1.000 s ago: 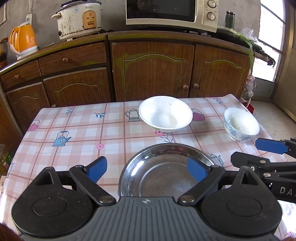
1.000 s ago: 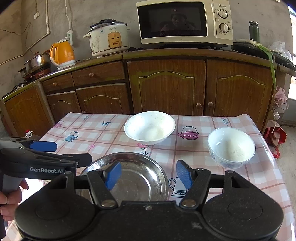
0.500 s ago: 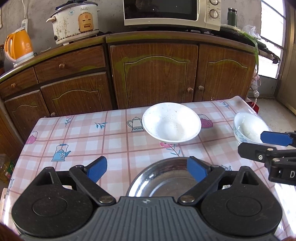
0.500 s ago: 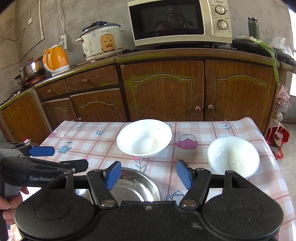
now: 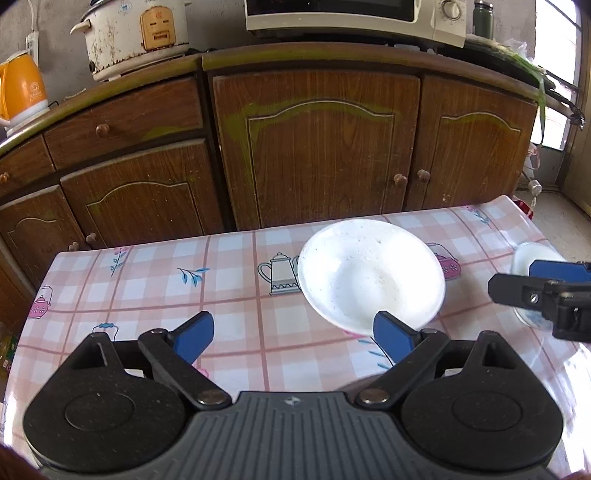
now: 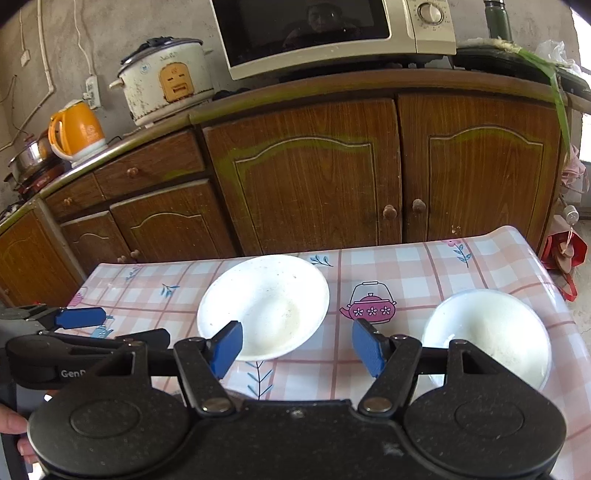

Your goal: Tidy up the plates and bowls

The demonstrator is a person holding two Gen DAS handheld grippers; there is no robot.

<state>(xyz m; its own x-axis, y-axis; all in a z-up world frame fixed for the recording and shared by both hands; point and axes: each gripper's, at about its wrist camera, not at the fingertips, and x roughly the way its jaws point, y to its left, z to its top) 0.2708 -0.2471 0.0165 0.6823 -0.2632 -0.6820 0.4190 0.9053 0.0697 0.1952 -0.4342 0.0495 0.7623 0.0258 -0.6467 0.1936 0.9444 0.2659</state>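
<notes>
A wide white bowl (image 5: pixel 371 278) sits on the checked tablecloth (image 5: pixel 147 295); it also shows in the right wrist view (image 6: pixel 264 304). A smaller white bowl (image 6: pixel 487 339) stands to its right, half hidden by the right gripper in the left wrist view (image 5: pixel 532 254). My left gripper (image 5: pixel 295 338) is open and empty, just short of the wide bowl. My right gripper (image 6: pixel 297 343) is open and empty, between the two bowls. The steel bowl shows only as a sliver under the left gripper (image 5: pixel 354 386).
Wooden cabinets (image 5: pixel 314 147) stand right behind the table. On their counter are a rice cooker (image 6: pixel 166 81), an orange kettle (image 6: pixel 75 133) and a microwave (image 6: pixel 332 33). The table's right edge (image 6: pixel 565 295) drops off beside the small bowl.
Both grippers have moved forward over the table towards the white bowls. The steel bowl has slid out of view beneath them. Both stay open.
</notes>
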